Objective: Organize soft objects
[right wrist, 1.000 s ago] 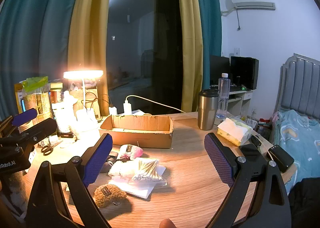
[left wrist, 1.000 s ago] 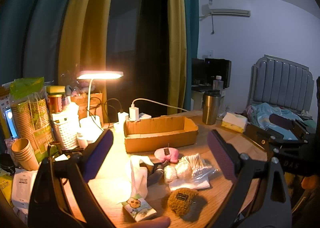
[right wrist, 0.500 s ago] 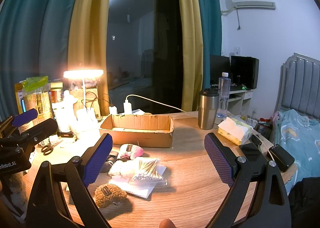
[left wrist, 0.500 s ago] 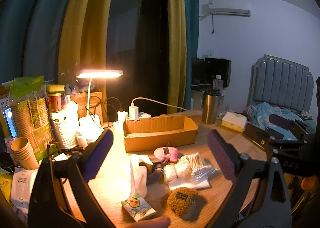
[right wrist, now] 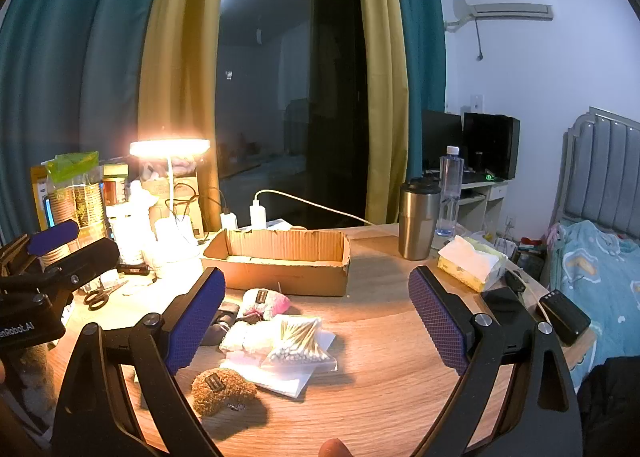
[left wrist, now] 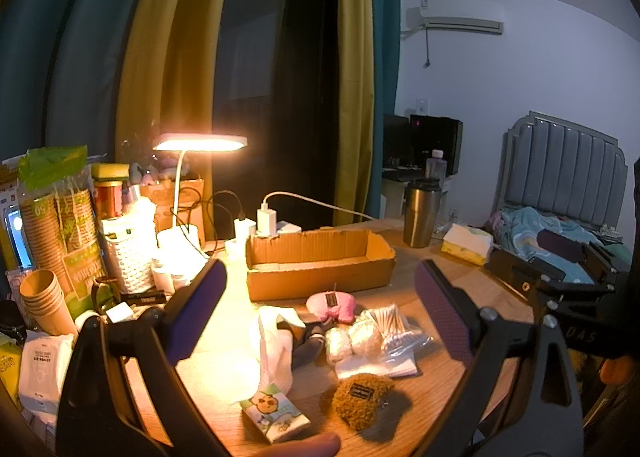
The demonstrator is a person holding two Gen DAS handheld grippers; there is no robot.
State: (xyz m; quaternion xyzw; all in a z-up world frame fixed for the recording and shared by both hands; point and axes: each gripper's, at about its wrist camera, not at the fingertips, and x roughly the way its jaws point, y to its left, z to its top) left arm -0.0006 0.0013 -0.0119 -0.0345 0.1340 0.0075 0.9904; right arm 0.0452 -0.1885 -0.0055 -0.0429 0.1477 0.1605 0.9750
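Observation:
An open cardboard box (left wrist: 320,263) (right wrist: 280,263) sits mid-table. In front of it lie a pink plush (left wrist: 331,304) (right wrist: 266,301), a bag of cotton swabs (left wrist: 390,327) (right wrist: 300,339), cotton pads (left wrist: 348,339) (right wrist: 244,337), a white tissue sheet (left wrist: 274,345), a small tissue pack (left wrist: 275,413) and a brown fuzzy plush (left wrist: 362,399) (right wrist: 220,387). My left gripper (left wrist: 320,321) is open and empty above the pile. My right gripper (right wrist: 316,325) is open and empty, also above it.
A lit desk lamp (left wrist: 200,145), white basket (left wrist: 128,253), paper cups (left wrist: 40,297) and packets crowd the left. A steel tumbler (right wrist: 416,221), water bottle (right wrist: 450,193) and tissue box (right wrist: 472,263) stand right. Scissors (right wrist: 100,295) lie left. A bed (right wrist: 600,257) is beyond the table.

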